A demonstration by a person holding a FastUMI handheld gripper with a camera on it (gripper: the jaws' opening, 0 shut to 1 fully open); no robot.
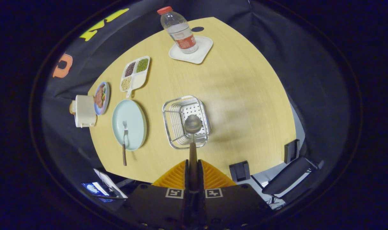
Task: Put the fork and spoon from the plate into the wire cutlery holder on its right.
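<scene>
Hand-held gripper [193, 174] clamps spoon [193, 125] above wire holder [186, 121]; fork [124, 140] on plate [133, 111].

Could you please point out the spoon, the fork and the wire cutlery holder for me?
spoon [193, 124]: gripper view, on its bowl, above the holder.
fork [125, 127]: gripper view, on its tines, over the plate.
wire cutlery holder [168, 123]: gripper view, on its left wall.

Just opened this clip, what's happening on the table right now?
A hand-held gripper is shut on the handle of a spoon, with the bowl of the spoon out ahead of the fingers over the wire cutlery holder. The fork lies on the pale plate left of the holder, handle overhanging the rim. So one utensil is mid-transfer, one untouched.
</scene>
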